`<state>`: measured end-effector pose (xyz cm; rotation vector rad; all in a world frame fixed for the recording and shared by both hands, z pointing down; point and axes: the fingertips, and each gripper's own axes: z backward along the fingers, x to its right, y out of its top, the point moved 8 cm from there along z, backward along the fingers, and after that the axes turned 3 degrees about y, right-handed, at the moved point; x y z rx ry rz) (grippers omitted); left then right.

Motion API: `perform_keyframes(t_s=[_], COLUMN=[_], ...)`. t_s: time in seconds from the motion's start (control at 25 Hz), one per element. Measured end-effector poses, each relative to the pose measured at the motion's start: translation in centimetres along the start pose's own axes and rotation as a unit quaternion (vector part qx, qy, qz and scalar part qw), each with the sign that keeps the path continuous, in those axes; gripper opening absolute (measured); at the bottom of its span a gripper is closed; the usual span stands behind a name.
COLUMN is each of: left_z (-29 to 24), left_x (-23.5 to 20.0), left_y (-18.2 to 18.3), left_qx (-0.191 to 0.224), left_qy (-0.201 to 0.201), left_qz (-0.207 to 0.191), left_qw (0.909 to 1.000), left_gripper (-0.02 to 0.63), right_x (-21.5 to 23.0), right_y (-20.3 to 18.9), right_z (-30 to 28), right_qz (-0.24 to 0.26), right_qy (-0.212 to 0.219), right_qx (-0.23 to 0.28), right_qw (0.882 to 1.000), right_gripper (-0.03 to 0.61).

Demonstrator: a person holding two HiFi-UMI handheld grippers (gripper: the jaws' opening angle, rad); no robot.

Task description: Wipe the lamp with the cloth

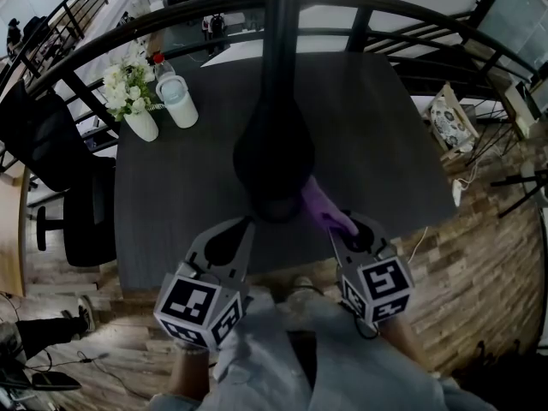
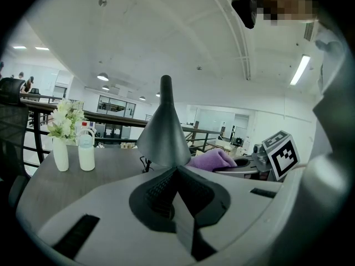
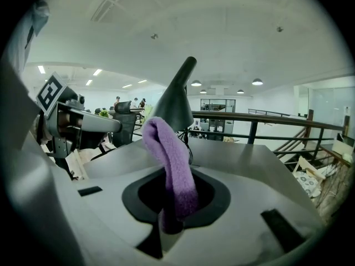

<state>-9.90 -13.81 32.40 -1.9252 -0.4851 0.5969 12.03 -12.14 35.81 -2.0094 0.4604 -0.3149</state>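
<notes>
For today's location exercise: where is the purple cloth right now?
In the head view, the purple fleece cloth is right of centre, clamped in the right gripper and reaching the rim of the dark cone-shaped lamp shade.

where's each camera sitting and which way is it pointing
Head view: on the person's head, looking steeply down on the lamp and table; the left tongs, right tongs and the person's legs show.
Left gripper view: rides the left tongs, looking along their closed jaws at the lamp; the right tongs show at right.
Right gripper view: rides the right tongs, looking along jaws shut on the cloth toward the lamp; the left tongs show at left.
Shared: all three show lamp and cloth.
</notes>
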Motion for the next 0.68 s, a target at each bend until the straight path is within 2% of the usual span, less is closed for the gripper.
perform_keyframes(t_s=[0.68], left_z=[0.11], left_x=[-0.35], left_y=[-0.10], left_qx=[0.002], left_qy=[-0.002], left_qz=[-0.003], left_qw=[1.0000], left_gripper=[0.012], right_x=[-0.31], right_y=[-0.32], right_z=[-0.26], right_qz=[0.005], right_qy=[0.005], right_qx=[-0.009], right_qw=[1.000], right_gripper=[0.049])
